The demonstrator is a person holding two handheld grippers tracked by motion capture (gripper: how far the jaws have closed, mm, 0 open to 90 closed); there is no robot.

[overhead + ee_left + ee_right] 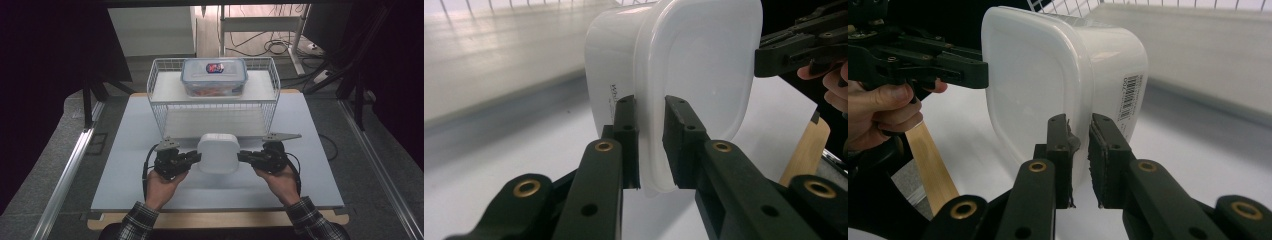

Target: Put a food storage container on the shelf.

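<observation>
A white plastic container (218, 152) with rounded corners hangs just above the pale table, held from both sides. My left gripper (196, 157) is shut on its left rim; in the left gripper view the jaws pinch the container's rim (651, 145). My right gripper (241, 156) is shut on the opposite rim, and in the right gripper view its jaws clamp the container's edge (1079, 150) beside a barcode label (1129, 97). The other hand's gripper (948, 62) bites the far rim there.
A white wire rack (215, 95) stands just behind the container. On its upper shelf sits a clear lidded box (214, 76) with blue clips. The table's wooden front edge (215, 219) runs near the person's sleeves. Cables lie on the floor at the back.
</observation>
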